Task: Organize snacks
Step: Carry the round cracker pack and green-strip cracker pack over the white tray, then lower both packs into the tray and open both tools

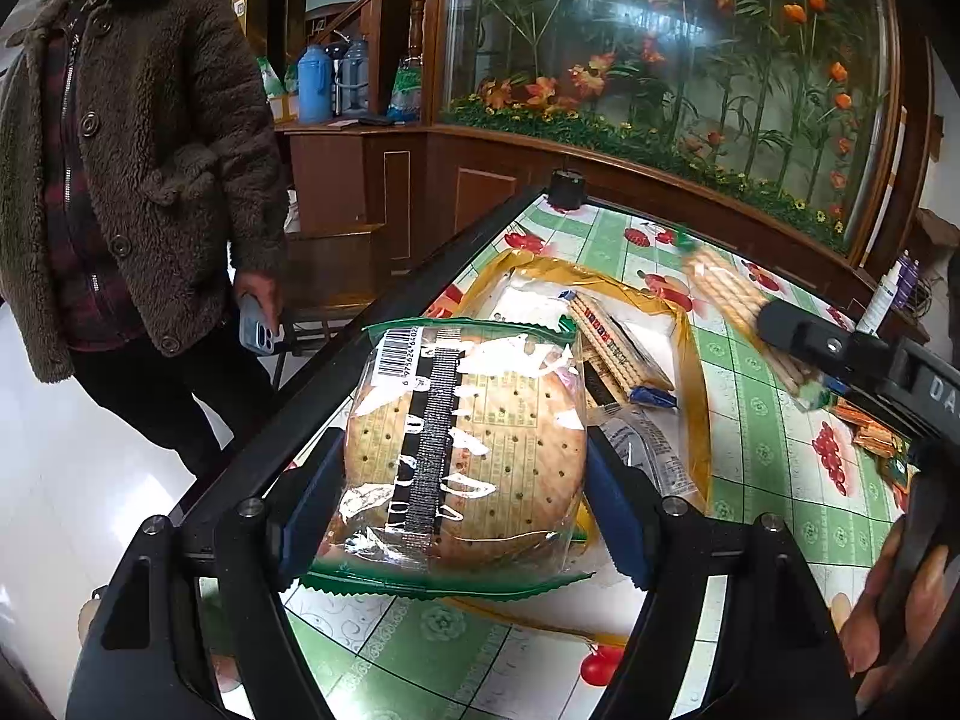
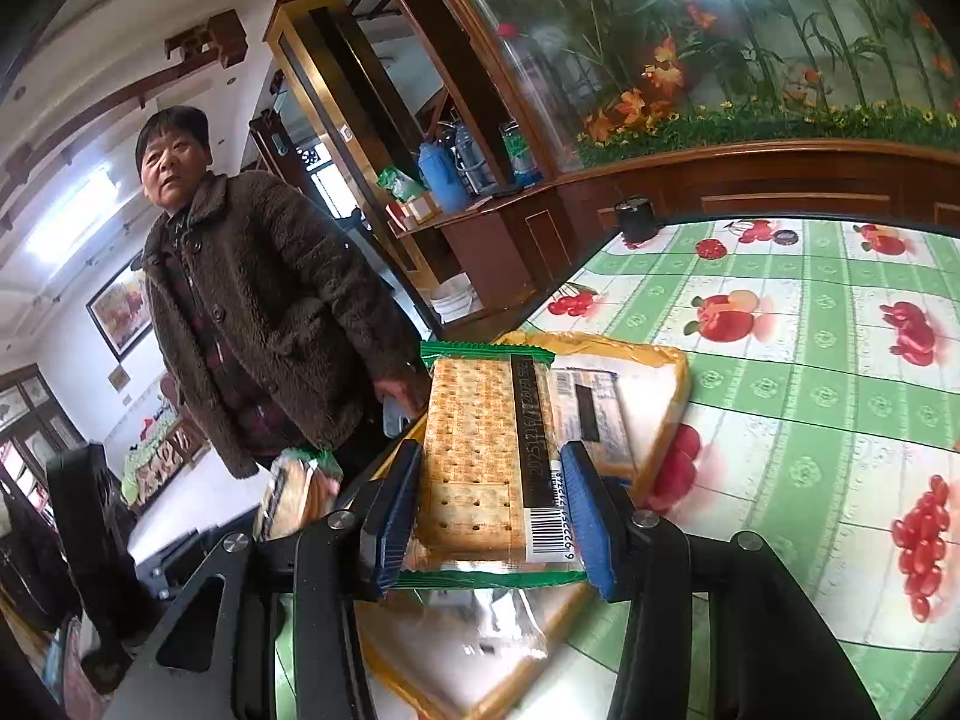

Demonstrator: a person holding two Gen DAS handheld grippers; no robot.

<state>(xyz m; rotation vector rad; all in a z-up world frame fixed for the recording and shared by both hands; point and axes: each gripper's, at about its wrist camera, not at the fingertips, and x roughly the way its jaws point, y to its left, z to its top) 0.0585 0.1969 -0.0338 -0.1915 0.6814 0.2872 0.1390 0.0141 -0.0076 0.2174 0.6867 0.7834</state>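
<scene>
My left gripper [image 1: 465,498] is shut on a round biscuit pack [image 1: 468,450] in clear wrap with green ends, held just above a yellow-rimmed white tray [image 1: 696,396]. Several cracker packs [image 1: 612,354] lie in the tray. In the right wrist view my right gripper [image 2: 489,516] is shut on a rectangular cracker pack [image 2: 480,450] with green ends, over the same tray [image 2: 666,360]. The left wrist view shows one of the right gripper's fingers [image 1: 804,339] at the right, with its blurred cracker pack [image 1: 732,300]. The round biscuit pack [image 2: 300,492] shows at the left of the right wrist view.
A person in a brown fleece coat [image 1: 138,168] stands by the table's left edge with a phone [image 1: 255,330]. The table wears a green fruit-print cloth [image 2: 810,360]. A black cup [image 1: 567,189] sits at the far corner. Small orange packets [image 1: 870,435] and a bottle [image 1: 885,297] lie right.
</scene>
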